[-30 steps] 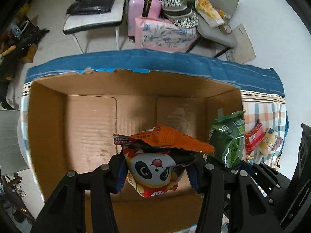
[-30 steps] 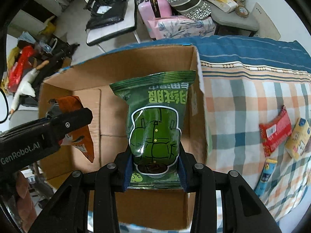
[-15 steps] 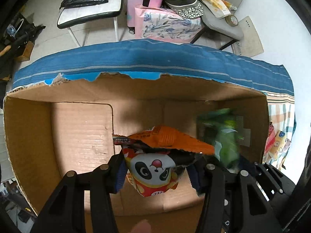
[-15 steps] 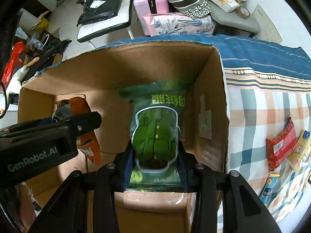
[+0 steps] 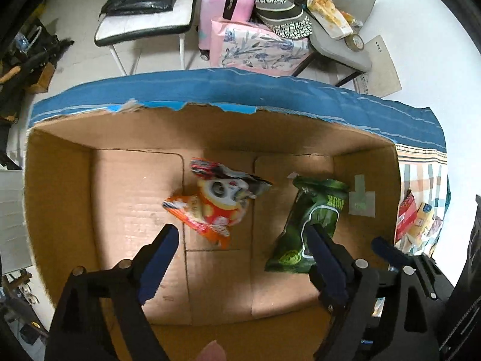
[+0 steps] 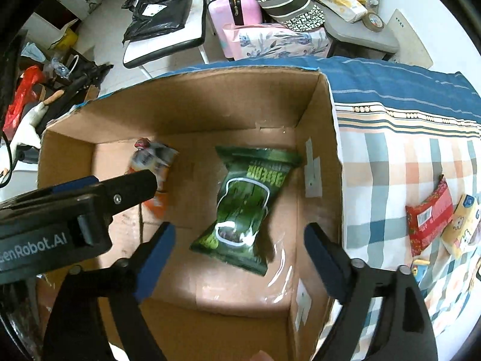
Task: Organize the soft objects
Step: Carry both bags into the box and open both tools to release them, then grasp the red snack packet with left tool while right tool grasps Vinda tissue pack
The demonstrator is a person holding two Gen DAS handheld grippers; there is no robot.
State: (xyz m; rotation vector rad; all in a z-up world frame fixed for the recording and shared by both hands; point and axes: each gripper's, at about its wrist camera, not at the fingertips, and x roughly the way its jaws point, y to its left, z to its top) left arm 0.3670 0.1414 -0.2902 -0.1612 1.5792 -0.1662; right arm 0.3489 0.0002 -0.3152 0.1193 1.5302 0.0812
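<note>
Now both grippers, left (image 5: 240, 240) and right (image 6: 239, 237), gape wide above the box (image 5: 60, 198), holding nothing. Panda bag (image 5: 215, 201) lies on the floor at centre; green bag (image 6: 243, 207) rests at its 3 o'clock, near the wall.

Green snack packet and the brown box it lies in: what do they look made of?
The green snack packet looks like thin glossy plastic film: it shows bright glare, wrinkles and crimped end seals. The brown open-topped box looks like matte corrugated cardboard: fine ribbing shows on its floor flaps, and the back rim is torn, with blue tape. The orange panda-print snack packet beside the green one seems a similar shiny film.
</note>
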